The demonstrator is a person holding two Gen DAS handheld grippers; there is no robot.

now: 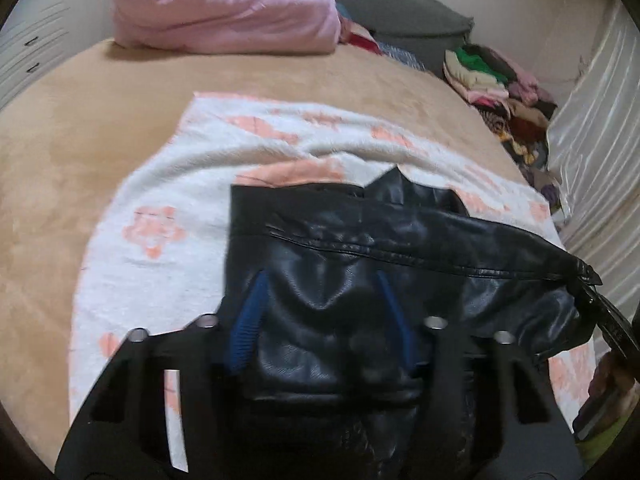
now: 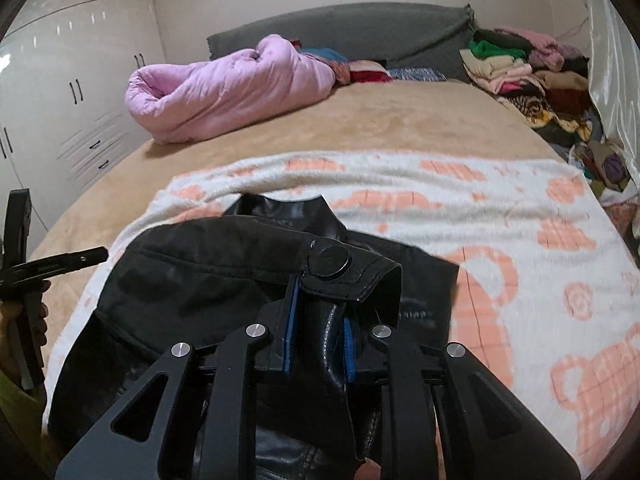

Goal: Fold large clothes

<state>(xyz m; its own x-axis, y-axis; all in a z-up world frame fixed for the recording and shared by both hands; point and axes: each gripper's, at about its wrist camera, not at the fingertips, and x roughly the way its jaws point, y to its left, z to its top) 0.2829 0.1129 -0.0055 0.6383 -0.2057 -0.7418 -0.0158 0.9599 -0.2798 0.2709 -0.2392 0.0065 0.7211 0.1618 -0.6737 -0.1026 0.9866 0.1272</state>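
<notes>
Jacket (image 1: pixel 360 248) pinched in my right gripper (image 2: pixel 318 332) and left gripper (image 1: pixel 320 312); next, fold it over the blanket (image 2: pixel 500 200).

No lettering can be read with certainty anywhere. The only trace of text is a short row of small pale characters on the black leather jacket (image 2: pixel 248 280), at about four o'clock from its round black snap button (image 2: pixel 329 261) in the right wrist view; they are too small and blurred to make out. The left wrist view shows no writing.
</notes>
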